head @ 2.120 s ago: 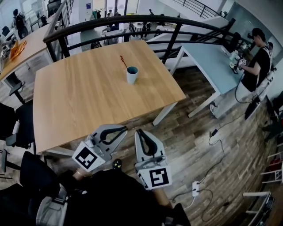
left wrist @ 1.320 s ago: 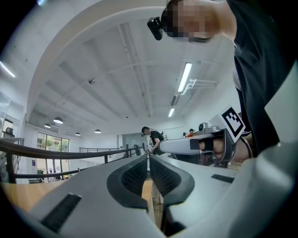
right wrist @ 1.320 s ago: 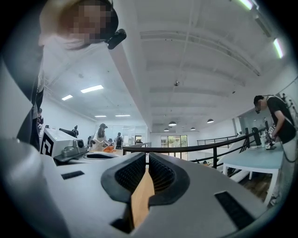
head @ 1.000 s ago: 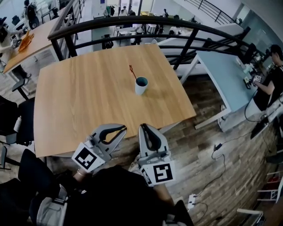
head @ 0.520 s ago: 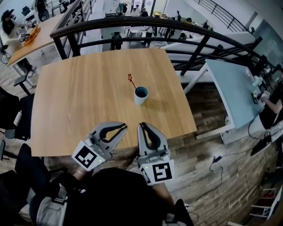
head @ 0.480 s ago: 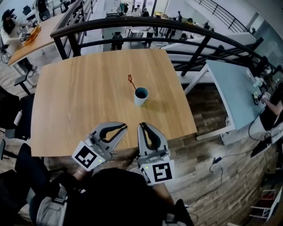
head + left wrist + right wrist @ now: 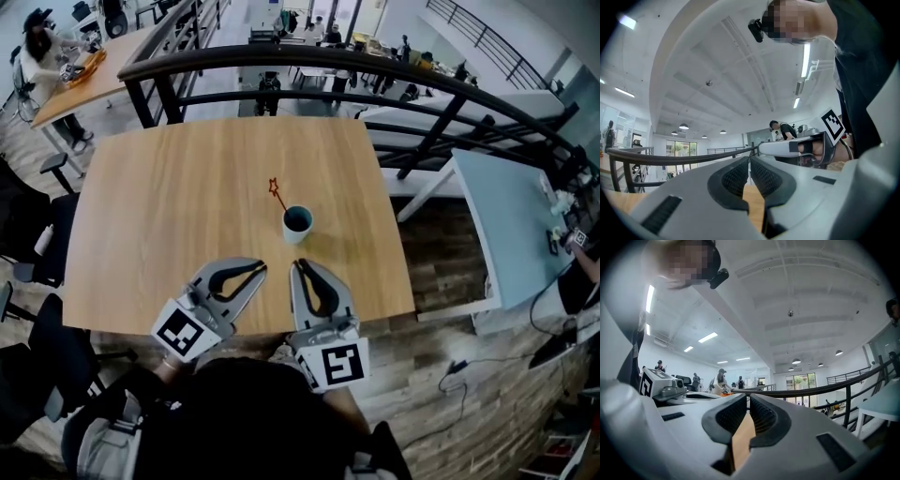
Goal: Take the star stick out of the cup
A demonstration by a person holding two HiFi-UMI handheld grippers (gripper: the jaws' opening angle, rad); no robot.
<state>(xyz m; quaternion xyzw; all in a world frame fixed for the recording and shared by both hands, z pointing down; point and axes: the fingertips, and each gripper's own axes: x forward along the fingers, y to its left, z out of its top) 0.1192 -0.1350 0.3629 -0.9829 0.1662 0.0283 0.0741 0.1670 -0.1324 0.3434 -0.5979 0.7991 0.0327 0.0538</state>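
left claw (image 7: 260,268), right claw (image 7: 297,266) closed over table (image 7: 159,225) edge

Table (image 7: 159,225) light matt wood, fine grain. Floor (image 7: 441,272) darker wood planks. Railing (image 7: 309,58) black metal, slight sheen. Cup (image 7: 296,226) pale, smooth. Left gripper (image 7: 260,269), right gripper (image 7: 298,266) matt grey plastic, dark ribbed pads (image 7: 735,176).

Colours and patterns
A red star stick (image 7: 275,188) is seen in a pale blue cup (image 7: 297,228) (dark teal inside) on a light, wood-grained table (image 7: 169,216); the grey left gripper (image 7: 260,269) and right gripper (image 7: 299,265) are marked with black-and-white squares.
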